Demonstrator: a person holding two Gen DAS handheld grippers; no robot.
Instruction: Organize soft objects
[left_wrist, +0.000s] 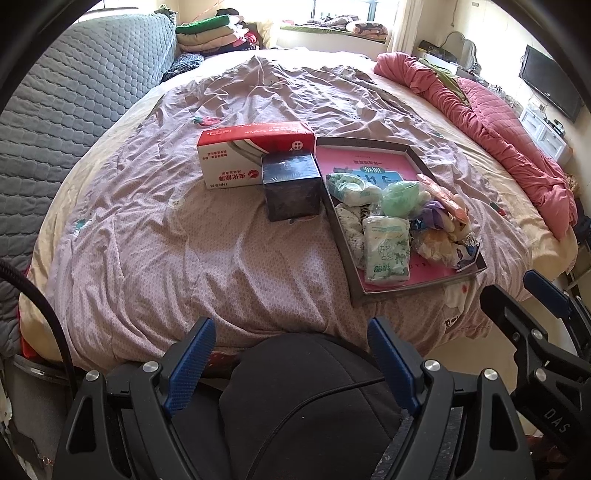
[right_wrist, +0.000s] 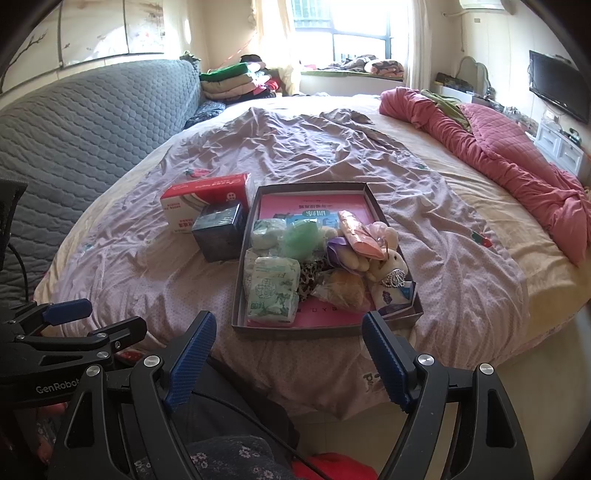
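1. One shallow tray (right_wrist: 240, 295).
2. Two boxes: a red-and-white carton (right_wrist: 192, 203) and a dark cube box (right_wrist: 219, 236).
3. Two plush toys: purple (right_wrist: 345, 254), cream (right_wrist: 389, 280).
4. One pink quilt (right_wrist: 517, 166).

Bed (right_wrist: 461, 266), tray (right_wrist: 255, 314), red box (right_wrist: 199, 199), dark box (right_wrist: 218, 236)

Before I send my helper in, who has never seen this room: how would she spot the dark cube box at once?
On the big round bed, find the shallow tray of soft things. Just left of it stand two boxes: the red and white carton, and in front of it the dark cube box. It is the only nearly black, glossy one.
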